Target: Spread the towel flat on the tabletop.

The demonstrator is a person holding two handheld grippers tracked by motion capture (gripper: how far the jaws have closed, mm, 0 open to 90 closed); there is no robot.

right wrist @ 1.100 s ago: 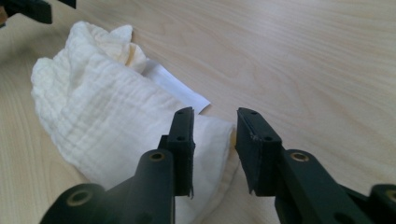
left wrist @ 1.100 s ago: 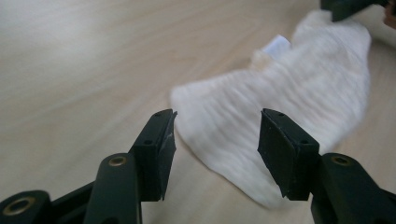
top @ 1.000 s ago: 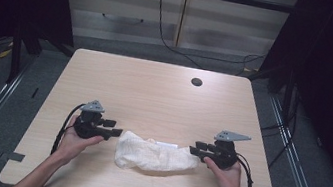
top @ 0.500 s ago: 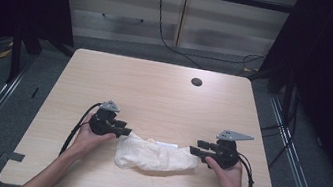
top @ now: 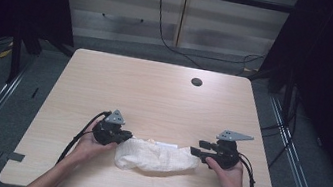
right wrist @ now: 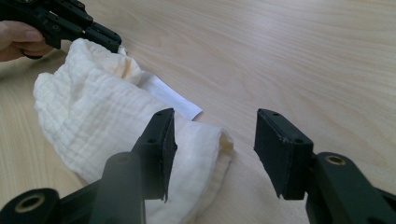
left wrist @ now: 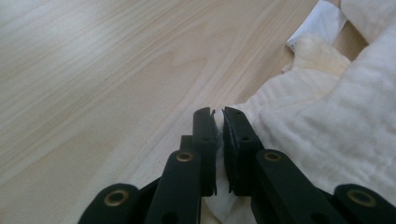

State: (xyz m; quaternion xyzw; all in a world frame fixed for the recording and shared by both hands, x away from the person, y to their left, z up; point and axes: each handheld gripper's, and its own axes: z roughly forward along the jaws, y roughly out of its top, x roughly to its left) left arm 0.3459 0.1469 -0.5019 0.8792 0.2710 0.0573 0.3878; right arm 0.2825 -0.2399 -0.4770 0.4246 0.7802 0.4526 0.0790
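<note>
While left gripper (left wrist: 218,116) pinches cloth (top: 154,156) edge, right gripper (right wrist: 212,140) jaws straddle its end.

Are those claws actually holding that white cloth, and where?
The left claw pinches the cloth by its left edge. The right claw is open at the other end, holding nothing.
</note>
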